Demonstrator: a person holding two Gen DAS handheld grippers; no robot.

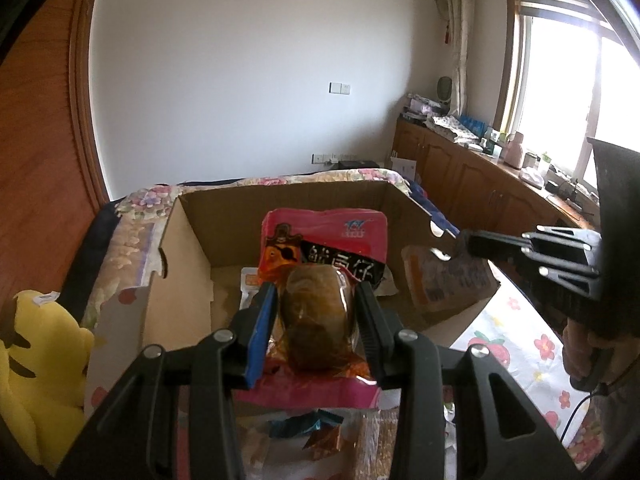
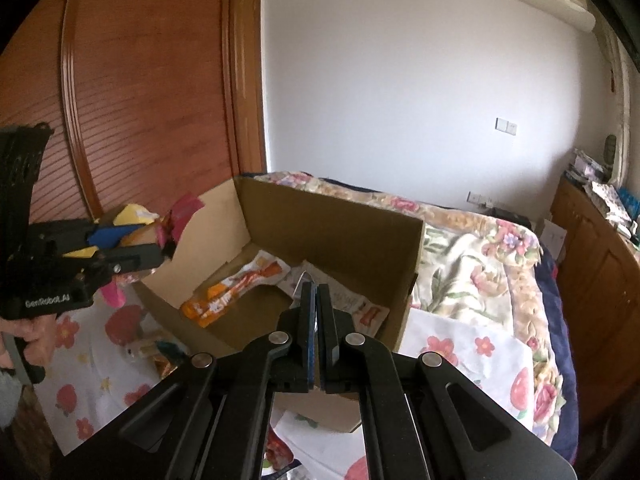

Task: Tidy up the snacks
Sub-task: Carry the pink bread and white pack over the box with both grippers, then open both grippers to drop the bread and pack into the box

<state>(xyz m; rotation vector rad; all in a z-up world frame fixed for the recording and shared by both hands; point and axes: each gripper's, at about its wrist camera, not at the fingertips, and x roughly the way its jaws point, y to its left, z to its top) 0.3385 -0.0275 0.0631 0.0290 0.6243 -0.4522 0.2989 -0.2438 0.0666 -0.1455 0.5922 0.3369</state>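
My left gripper (image 1: 316,300) is shut on a pink snack packet (image 1: 320,256) with a brown piece showing through its clear window, and holds it above the near edge of an open cardboard box (image 1: 188,248). It also shows in the right wrist view (image 2: 160,240), left of the box (image 2: 332,216). My right gripper (image 2: 318,292) is shut and empty above the box's near wall, over an orange-and-white packet (image 2: 236,288) and a white packet (image 2: 360,304) on the box floor. It shows at the right in the left wrist view (image 1: 460,246).
The box stands on a flowered cloth (image 2: 472,344) over a bed. Several loose snacks (image 1: 320,432) lie on the cloth in front of the box. A yellow plush toy (image 1: 36,360) sits at the left. A wooden cabinet (image 1: 480,184) runs along the right wall.
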